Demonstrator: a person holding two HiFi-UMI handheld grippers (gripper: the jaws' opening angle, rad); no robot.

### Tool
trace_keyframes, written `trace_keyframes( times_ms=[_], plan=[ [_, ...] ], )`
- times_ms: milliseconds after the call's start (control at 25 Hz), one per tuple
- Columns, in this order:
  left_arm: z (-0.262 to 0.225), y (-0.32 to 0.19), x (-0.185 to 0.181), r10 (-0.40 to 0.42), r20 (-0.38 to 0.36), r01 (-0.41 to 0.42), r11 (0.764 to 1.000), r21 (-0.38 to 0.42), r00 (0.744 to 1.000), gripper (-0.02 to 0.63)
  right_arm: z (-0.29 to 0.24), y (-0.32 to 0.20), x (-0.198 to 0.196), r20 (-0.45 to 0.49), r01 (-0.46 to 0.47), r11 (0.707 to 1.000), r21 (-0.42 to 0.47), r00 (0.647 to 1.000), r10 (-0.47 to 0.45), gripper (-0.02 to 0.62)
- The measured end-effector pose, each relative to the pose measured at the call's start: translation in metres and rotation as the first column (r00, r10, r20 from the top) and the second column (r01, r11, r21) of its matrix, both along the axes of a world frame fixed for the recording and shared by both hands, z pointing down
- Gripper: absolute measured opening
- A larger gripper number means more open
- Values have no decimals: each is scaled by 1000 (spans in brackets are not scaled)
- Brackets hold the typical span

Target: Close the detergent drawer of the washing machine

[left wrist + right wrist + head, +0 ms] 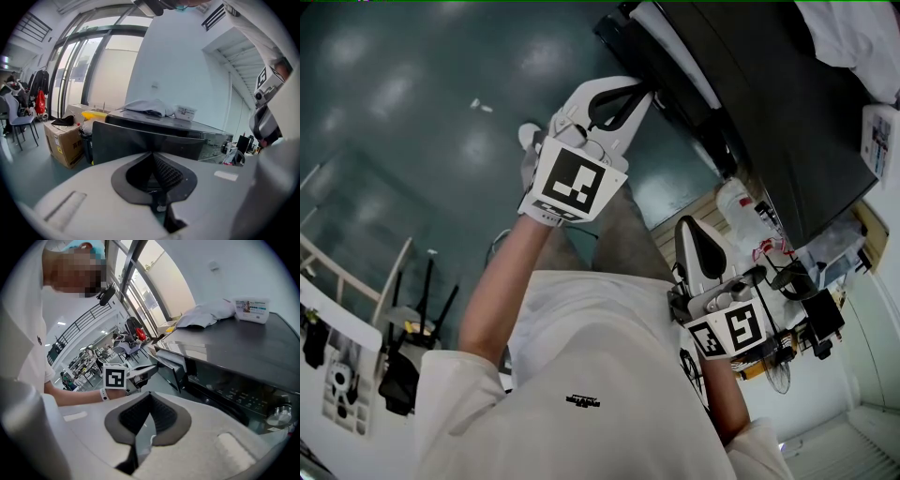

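Both left gripper and right gripper have fingers pressed together; detergent drawer stands open.

Glossy teal floor. Tall windows beside a white wall. A cardboard box stands near a chair

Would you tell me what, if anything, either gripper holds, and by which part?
Nothing is held: the left gripper and right gripper are both shut and empty, the left's tips near the drawer front.
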State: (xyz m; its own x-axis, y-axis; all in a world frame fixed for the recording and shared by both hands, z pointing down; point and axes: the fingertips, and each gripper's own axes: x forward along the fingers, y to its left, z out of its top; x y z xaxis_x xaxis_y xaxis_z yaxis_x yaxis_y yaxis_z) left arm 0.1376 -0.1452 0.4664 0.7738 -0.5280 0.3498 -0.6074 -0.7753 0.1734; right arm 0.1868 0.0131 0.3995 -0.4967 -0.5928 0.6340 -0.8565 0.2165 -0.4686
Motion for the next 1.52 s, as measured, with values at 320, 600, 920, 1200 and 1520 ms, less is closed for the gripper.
trace_keyframes(
  times_ms=[320, 600, 920, 1200, 1520],
  plan=[
    [0, -2, -1, -22, -16, 22, 999, -32, 1000, 20, 2, 4, -2, -3, 3, 1000, -4, 1000, -3, 2],
    [-1, -13, 10, -10, 1, 10, 999, -32, 1000, 20, 0, 7, -2, -9, 1, 1000, 1, 1000, -1, 2],
    [-1, -27, 24, 3, 8, -3, 1000, -6, 1000, 20, 0, 9, 7, -12, -19, 1000, 4, 1000, 19, 2],
    [-2, -28, 25, 2, 1, -2, 1000, 1, 1000, 20, 4, 12, 9, -5, -18, 1000, -7, 1000, 18, 2],
    [-2, -30, 25, -6, -10, 6, 1000, -11, 1000, 20, 8, 15, 10, -1, -13, 1000, -19, 1000, 13, 1]
  ],
)
